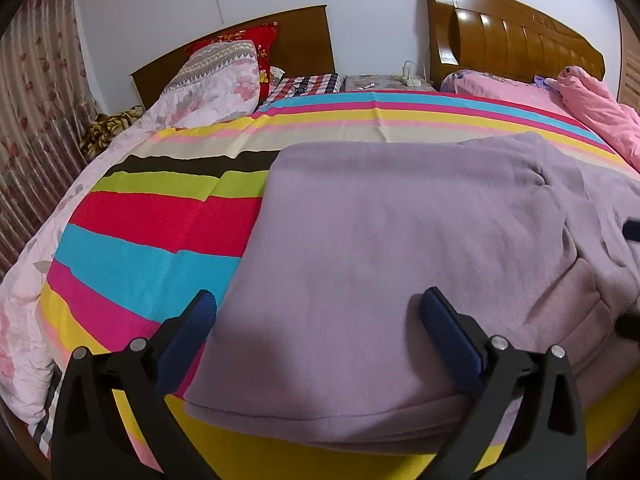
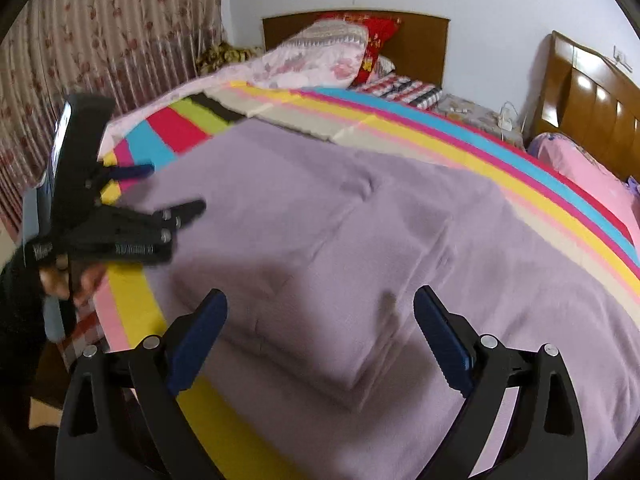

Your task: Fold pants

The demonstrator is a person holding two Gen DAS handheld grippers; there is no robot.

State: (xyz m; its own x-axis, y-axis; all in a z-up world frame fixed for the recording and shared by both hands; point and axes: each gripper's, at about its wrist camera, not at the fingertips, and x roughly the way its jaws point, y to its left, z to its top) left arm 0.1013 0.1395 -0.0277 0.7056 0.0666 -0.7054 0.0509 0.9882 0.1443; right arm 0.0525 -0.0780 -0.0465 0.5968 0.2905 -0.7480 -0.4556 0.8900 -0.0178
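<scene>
The lilac fleece pants [image 1: 400,248] lie flat on the striped bedspread [image 1: 160,216], partly folded, with a layer doubled over near the front edge [image 2: 320,280]. My left gripper [image 1: 316,312] is open and empty, its blue pads just above the pants' left front part. It also shows in the right wrist view [image 2: 168,188], blurred, at the pants' left edge. My right gripper [image 2: 320,316] is open and empty, hovering over the folded corner of the pants. One tip of it shows at the right edge of the left wrist view [image 1: 632,230].
A floral quilt [image 1: 208,92] and red pillow [image 1: 260,44] lie at the bed's far left. A pink quilt [image 1: 592,108] lies on the second bed by the wooden headboard [image 1: 512,36]. A nightstand [image 1: 384,82] holds a power strip. Curtains [image 2: 100,60] hang at the left.
</scene>
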